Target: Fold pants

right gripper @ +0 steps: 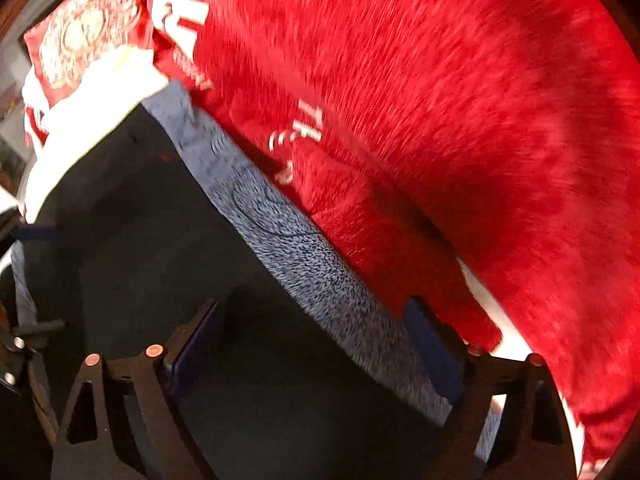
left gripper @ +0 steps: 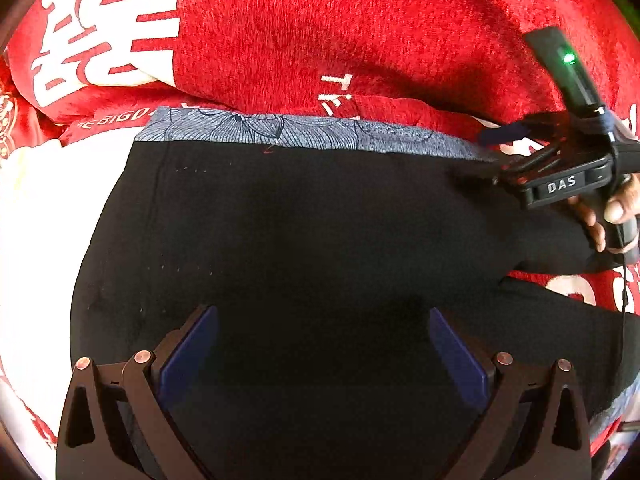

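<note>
Black pants point(left gripper: 304, 240) lie flat on a red blanket point(left gripper: 360, 32), grey patterned waistband point(left gripper: 304, 132) at 12 o'clock. The left hand-held gripper point(left gripper: 323, 344) hovers over the dark cloth, jaws spread, nothing pinched. At 3 o'clock the right hand-held gripper point(right gripper: 314, 344) is spread too, straddling the waistband edge, probably lining up a corner grab for the fold.

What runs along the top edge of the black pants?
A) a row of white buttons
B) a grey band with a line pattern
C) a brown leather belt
B: a grey patterned waistband borders the black pants, which lie on a red blanket.
</note>
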`<state>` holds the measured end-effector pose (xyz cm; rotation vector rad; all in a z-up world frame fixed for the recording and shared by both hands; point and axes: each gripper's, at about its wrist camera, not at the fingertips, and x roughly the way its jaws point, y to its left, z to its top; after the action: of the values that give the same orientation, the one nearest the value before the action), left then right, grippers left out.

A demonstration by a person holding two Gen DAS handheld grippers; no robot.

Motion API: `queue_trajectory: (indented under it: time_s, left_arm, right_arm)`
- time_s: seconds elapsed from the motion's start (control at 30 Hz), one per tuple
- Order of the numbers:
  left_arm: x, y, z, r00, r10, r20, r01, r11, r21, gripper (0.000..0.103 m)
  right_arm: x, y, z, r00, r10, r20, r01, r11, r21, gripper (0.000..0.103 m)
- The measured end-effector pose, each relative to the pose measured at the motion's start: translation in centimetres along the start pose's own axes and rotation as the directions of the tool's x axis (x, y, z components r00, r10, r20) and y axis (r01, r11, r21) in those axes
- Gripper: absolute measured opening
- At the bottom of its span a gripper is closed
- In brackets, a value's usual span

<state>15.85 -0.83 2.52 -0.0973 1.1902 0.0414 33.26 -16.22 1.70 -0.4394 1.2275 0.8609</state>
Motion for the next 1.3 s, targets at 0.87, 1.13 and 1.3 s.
queue_trajectory:
  time_s: [0.87, 1.13, 1.3]
  left_arm:
    - [0.2, 3.4, 2.0, 0.99, -0.137, -0.015, 0.132, 0.974, -0.185, 0.103]
    - [1.7, 6.6, 8.9, 0.966, -0.257, 0.005, 0.232, 0.865, -0.444, 0.103]
    - [4.5, 6.5, 12.6, 0.968, -0.241, -0.064, 0.174, 0.838, -0.517, 0.103]
  right_arm:
    - [-1.3, 3.4, 0.2, 0.999, 0.034, -0.021, -0.036, 0.995, -0.094, 0.014]
    - [-5.7, 8.8, -3.3, 0.984, -0.121, 0.129, 0.145, 0.97, -0.196, 0.014]
    - [-4.7, 10.0, -4.0, 0.976, -0.172, 0.131, 0.195, 0.961, -0.197, 0.014]
